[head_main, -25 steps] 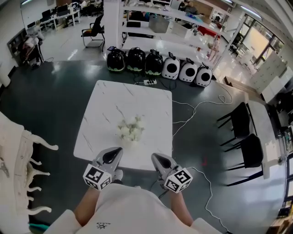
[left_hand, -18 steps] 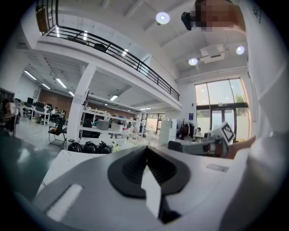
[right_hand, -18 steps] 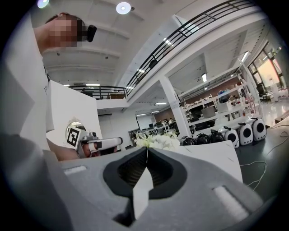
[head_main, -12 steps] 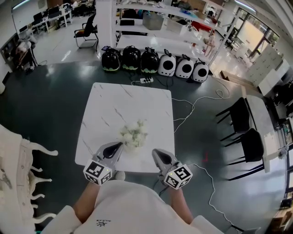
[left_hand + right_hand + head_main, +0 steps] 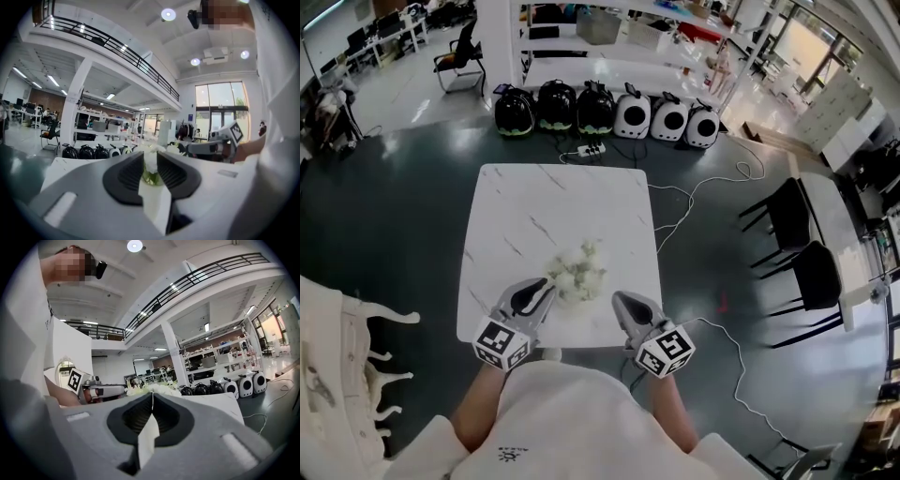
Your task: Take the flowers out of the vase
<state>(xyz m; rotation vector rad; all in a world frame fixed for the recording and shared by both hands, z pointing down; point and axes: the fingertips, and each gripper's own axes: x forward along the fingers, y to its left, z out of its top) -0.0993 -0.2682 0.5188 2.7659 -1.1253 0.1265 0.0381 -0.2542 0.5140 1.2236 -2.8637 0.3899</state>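
Left gripper (image 5: 547, 286) jaws have just been opening a sliver, nothing between them, tip just beside the flowers (image 5: 577, 272) standing in their vase (image 5: 152, 177) on the counter (image 5: 544, 206); right gripper (image 5: 620, 299) jaws together, empty, near the flowers.

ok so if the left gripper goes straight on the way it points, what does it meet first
Most likely the white flowers in their vase, centred in the gap of the left gripper. Its jaws have just been opening, with nothing between them yet. Depth is unclear.
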